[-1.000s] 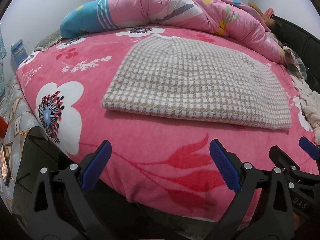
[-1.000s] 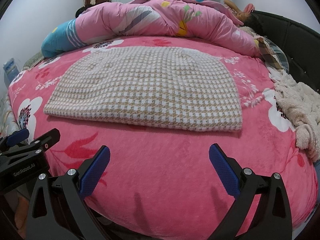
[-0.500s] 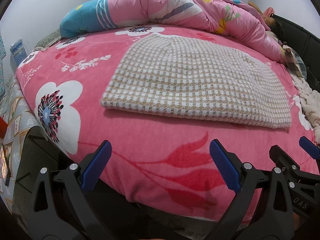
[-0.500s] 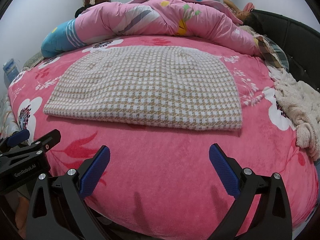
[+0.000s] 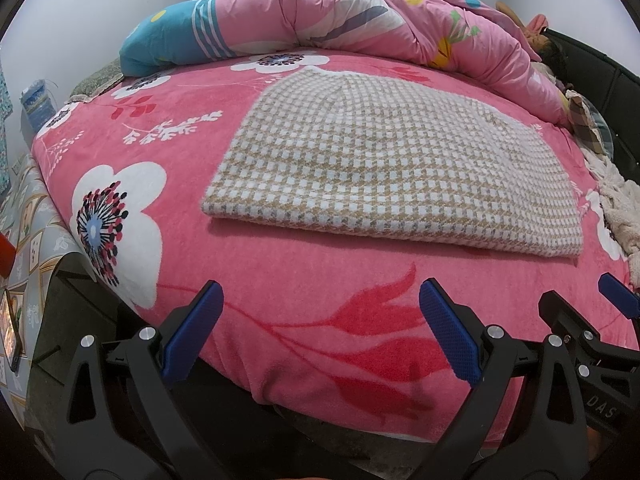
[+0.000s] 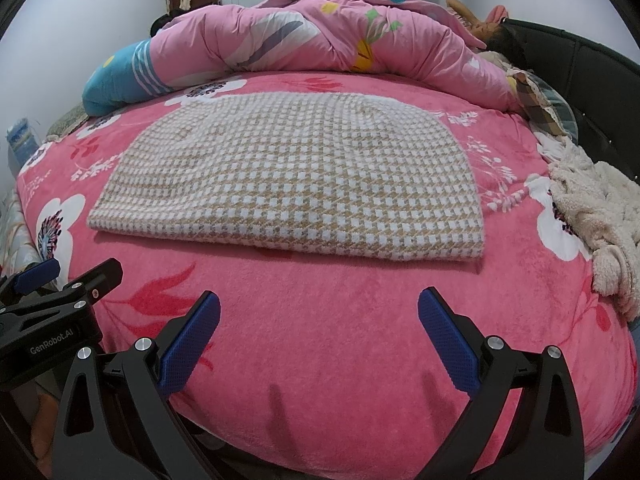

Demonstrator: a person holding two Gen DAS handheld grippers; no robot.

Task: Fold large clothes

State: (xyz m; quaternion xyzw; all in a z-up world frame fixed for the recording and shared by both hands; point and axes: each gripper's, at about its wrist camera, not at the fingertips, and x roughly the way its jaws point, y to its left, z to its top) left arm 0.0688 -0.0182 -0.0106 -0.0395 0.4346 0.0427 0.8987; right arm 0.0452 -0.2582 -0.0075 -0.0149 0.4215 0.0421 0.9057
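A beige and white checked garment [image 5: 384, 160] [image 6: 292, 180] lies folded flat in the middle of the pink flowered bed [image 5: 280, 292] [image 6: 328, 304]. Its near folded edge faces both grippers. My left gripper [image 5: 320, 320] hangs open over the bed's front edge, below the garment's near left part, with nothing between its blue pads. My right gripper [image 6: 320, 324] is open as well, apart from the garment's near edge, and holds nothing. Each gripper shows at the other view's side: the right gripper [image 5: 592, 320] and the left gripper [image 6: 68, 284].
A rolled pink quilt [image 5: 360, 20] [image 6: 320, 36] lies across the back of the bed, with a person [image 6: 492, 32] beyond it. A cream fleece garment [image 6: 596, 212] is heaped at the right edge. A dark headboard [image 6: 592, 80] runs along the right. A patterned cover [image 5: 28, 232] hangs on the left.
Both views have shifted only slightly; the garment sits a touch lower and nearer in the left wrist view. Both grippers stay open and the garment has not moved.
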